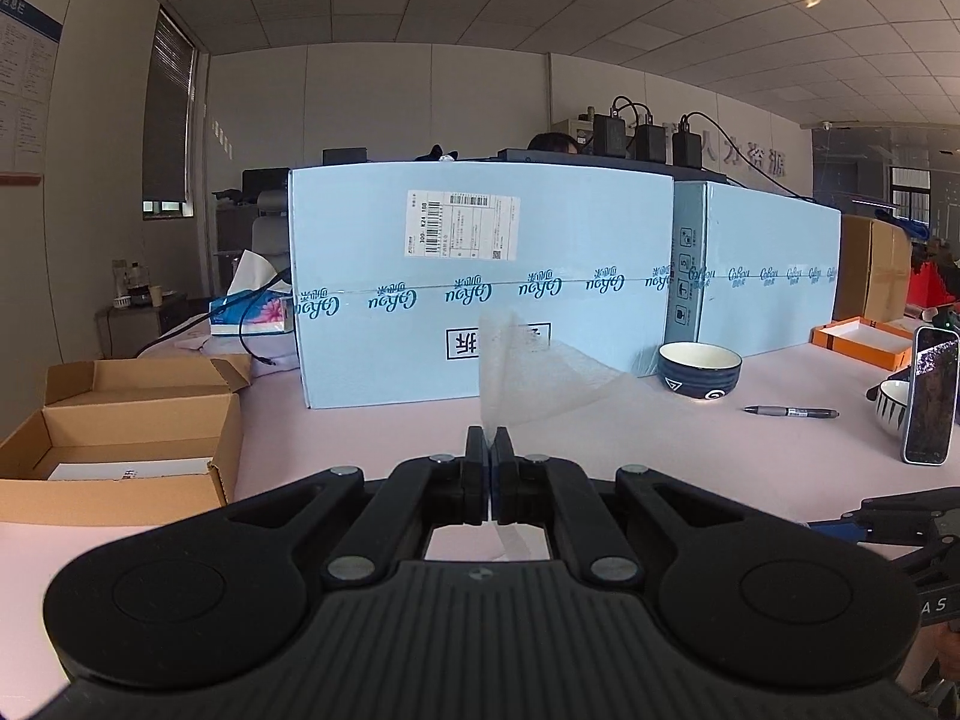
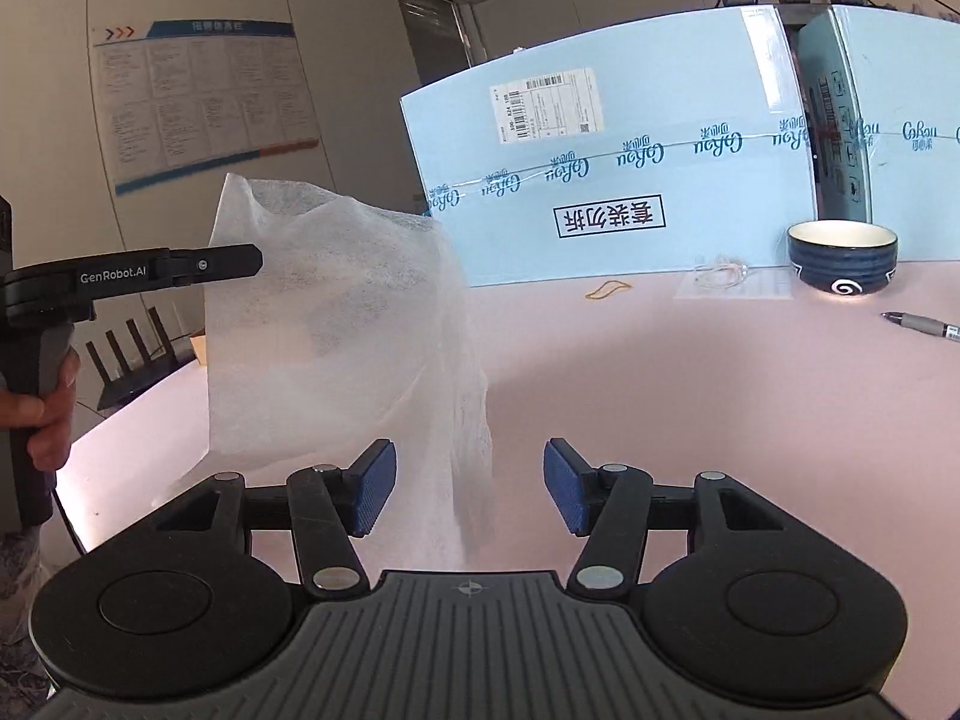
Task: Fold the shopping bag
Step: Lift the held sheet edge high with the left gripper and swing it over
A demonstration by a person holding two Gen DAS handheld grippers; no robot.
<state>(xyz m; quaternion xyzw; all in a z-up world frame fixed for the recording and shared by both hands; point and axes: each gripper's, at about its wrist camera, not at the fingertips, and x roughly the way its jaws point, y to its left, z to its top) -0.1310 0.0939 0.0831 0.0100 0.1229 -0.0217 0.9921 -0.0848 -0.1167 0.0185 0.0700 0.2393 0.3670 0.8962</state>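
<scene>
The shopping bag (image 2: 336,324) is a thin, white, see-through mesh sheet. My left gripper (image 1: 490,450) is shut on an edge of it, and the bag (image 1: 540,384) rises from the jaws and trails to the right. In the right wrist view the left gripper (image 2: 240,261) holds the bag's upper left part in the air, and the bag hangs down to the pink table (image 2: 660,396). My right gripper (image 2: 471,489) is open, its blue pads (image 2: 378,489) on either side of the bag's lower hanging edge, not touching it.
A large light-blue carton (image 1: 480,288) stands across the table behind the bag. A dark blue bowl (image 1: 699,371), a pen (image 1: 791,412), a standing phone (image 1: 930,396) and an orange tray (image 1: 864,341) lie to the right. An open cardboard box (image 1: 120,438) sits at the left.
</scene>
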